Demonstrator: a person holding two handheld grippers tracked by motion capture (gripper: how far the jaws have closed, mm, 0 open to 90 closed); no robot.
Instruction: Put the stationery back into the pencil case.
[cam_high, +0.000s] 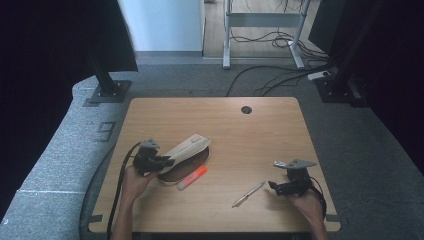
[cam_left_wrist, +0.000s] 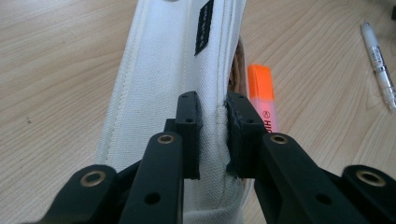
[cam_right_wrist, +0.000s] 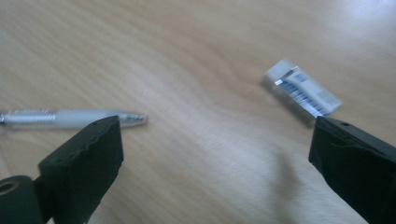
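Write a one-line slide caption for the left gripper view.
Left gripper shut on the white fabric pouch, with an orange highlighter and a pen lying on the wooden table.

We noted an orange highlighter (cam_high: 192, 178) lying on the table (cam_high: 260, 130), and a pen (cam_high: 248, 194) well to its right. An eraser (cam_right_wrist: 302, 92) lay near the pen's tip. A round hole (cam_high: 246, 109) sat near the table's far edge. Cables (cam_high: 270, 75) trailed over the floor beyond.
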